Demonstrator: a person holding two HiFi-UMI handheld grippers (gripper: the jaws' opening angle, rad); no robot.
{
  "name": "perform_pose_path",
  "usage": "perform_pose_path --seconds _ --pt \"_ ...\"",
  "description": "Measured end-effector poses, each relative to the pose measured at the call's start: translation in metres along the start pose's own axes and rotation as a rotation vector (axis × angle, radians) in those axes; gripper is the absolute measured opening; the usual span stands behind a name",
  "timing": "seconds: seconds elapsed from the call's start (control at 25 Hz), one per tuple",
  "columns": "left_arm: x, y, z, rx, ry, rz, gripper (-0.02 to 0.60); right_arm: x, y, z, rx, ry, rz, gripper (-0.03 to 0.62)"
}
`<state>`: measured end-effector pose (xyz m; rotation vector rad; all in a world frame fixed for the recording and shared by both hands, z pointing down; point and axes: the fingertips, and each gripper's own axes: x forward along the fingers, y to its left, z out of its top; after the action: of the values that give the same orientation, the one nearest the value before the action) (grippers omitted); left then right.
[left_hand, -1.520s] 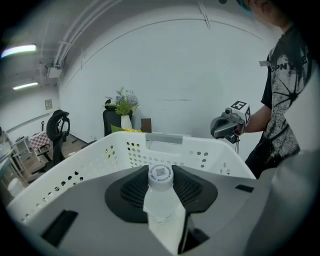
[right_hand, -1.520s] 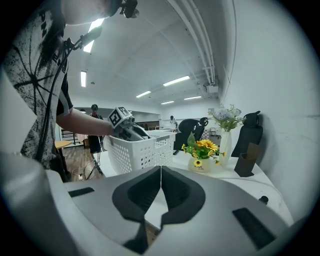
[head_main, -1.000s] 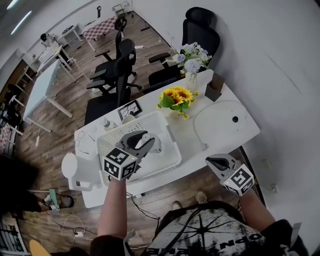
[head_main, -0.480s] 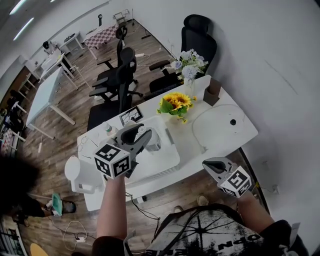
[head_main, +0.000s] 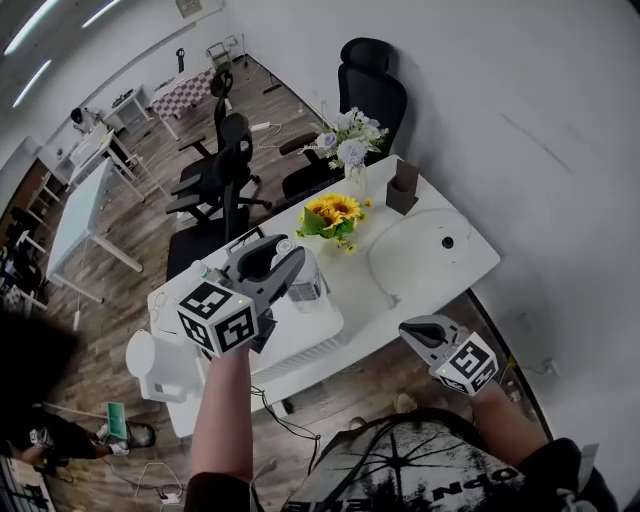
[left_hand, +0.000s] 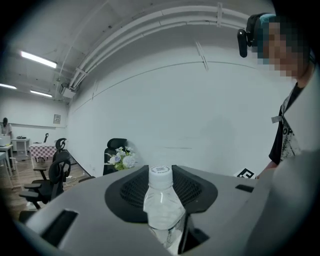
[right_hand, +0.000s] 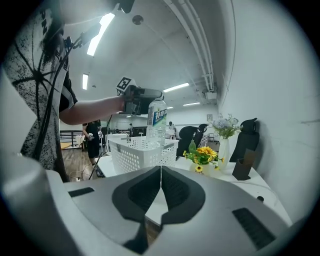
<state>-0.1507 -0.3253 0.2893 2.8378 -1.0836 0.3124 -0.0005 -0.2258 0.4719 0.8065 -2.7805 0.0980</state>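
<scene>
The left gripper (head_main: 283, 262) has its jaws clamped on a clear water bottle (left_hand: 161, 200), held upright above the white basket (right_hand: 142, 152) on the counter (head_main: 365, 303). Sunflowers (head_main: 328, 213) stand just beyond the basket. The right gripper (head_main: 420, 333) hangs off the counter's near edge, its jaws pressed together and empty.

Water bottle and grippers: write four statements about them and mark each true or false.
1. The left gripper is shut on the water bottle. True.
2. The right gripper holds a sunflower. False: its jaws are together with nothing between them.
3. The water bottle lies flat on the table. False: it is upright in the left gripper's jaws.
4. The sunflowers stand on the white table. True.
</scene>
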Motion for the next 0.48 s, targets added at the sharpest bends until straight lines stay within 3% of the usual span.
perform_pose_path --seconds 0.48 --pt "0.052 -0.043 0.024 0.029 -0.023 -0.128 0.15 -0.042 -0.017 -0.014 0.041 -0.01 -0.116 0.021"
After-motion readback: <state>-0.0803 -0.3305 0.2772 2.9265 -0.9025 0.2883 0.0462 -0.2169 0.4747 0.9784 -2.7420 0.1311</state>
